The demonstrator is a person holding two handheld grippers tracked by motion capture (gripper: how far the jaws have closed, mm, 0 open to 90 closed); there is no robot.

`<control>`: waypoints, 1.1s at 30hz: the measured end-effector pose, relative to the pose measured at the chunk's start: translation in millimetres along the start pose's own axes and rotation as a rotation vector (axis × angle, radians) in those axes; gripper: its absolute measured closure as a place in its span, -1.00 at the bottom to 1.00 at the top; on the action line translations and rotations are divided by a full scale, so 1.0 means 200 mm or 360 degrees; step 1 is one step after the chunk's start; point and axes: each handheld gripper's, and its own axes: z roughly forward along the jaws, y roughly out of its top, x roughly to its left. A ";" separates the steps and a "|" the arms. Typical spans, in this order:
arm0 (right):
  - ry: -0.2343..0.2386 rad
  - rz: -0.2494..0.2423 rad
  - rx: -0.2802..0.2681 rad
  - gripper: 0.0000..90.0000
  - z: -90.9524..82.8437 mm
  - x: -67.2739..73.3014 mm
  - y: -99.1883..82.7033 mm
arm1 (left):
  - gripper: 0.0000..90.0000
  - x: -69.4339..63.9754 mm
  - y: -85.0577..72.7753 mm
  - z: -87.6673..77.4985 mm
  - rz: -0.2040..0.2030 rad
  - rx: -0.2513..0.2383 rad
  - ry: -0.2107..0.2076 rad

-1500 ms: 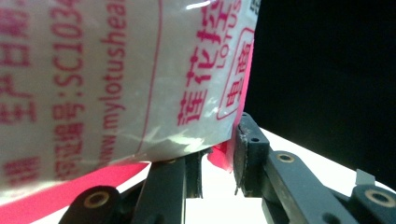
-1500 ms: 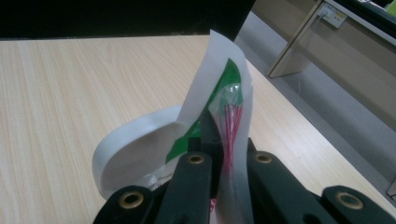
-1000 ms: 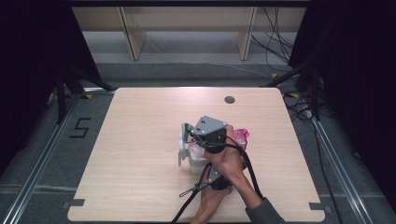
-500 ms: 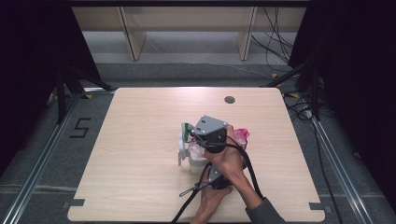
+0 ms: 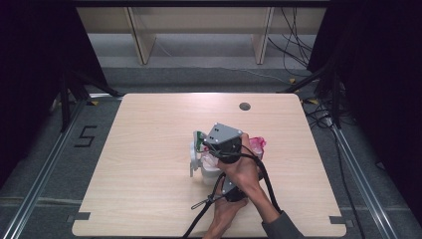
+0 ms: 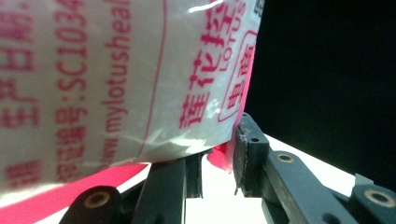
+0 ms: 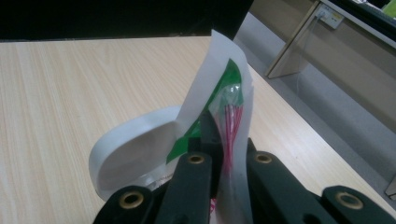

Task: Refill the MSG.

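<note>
Your right gripper (image 7: 223, 161): jaws clamped on a flat white-and-green packet of pink-tipped sticks (image 7: 227, 105), upright above a white plastic tub (image 7: 135, 154). Your left gripper (image 6: 217, 170): jaws pinching the edge of a glossy white-and-pink printed pouch (image 6: 116, 79). All mid-table, light wooden top (image 5: 149, 129).

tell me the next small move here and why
Probably pull the two tools gently apart to tear the packet open. The right tool is shut on the packet's edge, the left tool has the pink-printed wrapper between its jaws, and both sit close together.
</note>
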 end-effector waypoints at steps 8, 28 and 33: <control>0.0002 -0.0028 0.0000 1.00 0.01 0.00 0.00 | 0.66 0.00 -0.01 0.00 -0.0002 0.0002 0.0001; 0.0011 -0.0006 0.0003 1.00 0.01 0.01 0.00 | 0.67 0.01 0.00 -0.01 0.0045 0.0039 0.0026; 0.0008 -0.0028 0.0007 1.00 0.02 0.01 0.00 | 0.66 0.02 0.00 -0.01 0.0040 0.0041 0.0045</control>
